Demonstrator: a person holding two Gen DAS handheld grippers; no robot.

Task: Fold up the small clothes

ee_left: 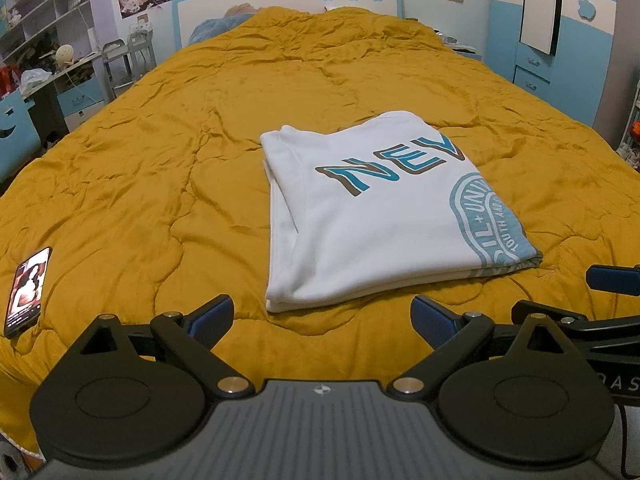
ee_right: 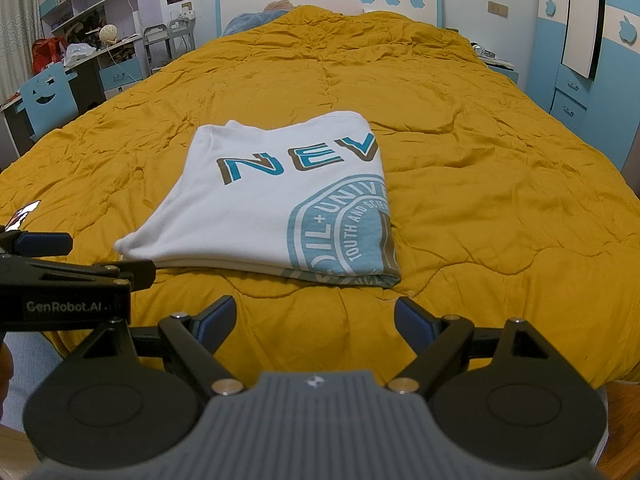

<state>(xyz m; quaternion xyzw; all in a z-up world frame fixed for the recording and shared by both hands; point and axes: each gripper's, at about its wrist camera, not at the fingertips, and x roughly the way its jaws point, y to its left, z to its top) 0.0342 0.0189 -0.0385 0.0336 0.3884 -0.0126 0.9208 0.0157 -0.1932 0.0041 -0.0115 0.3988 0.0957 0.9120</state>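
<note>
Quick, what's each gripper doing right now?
Left gripper: open, holding nothing.
Right gripper: open, holding nothing, short of the folded white printed T-shirt.

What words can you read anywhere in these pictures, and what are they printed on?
"NEV": big letters on the folded white shirt, cut off at the fold.
"IL+UNIV" and "TOUTH AND SCIE": on the shirt's round blue seal, also cut off.
"GenRobot.AI": on the left tool, seen from the right wrist.
Phone screen: too blurred to read.

White T-shirt (ee_left: 360, 216) lies folded into a flat rectangle on the mustard quilt (ee_left: 160, 152). Teal-brown "NEV" lettering faces up. A round teal seal wraps its right fold.
</note>
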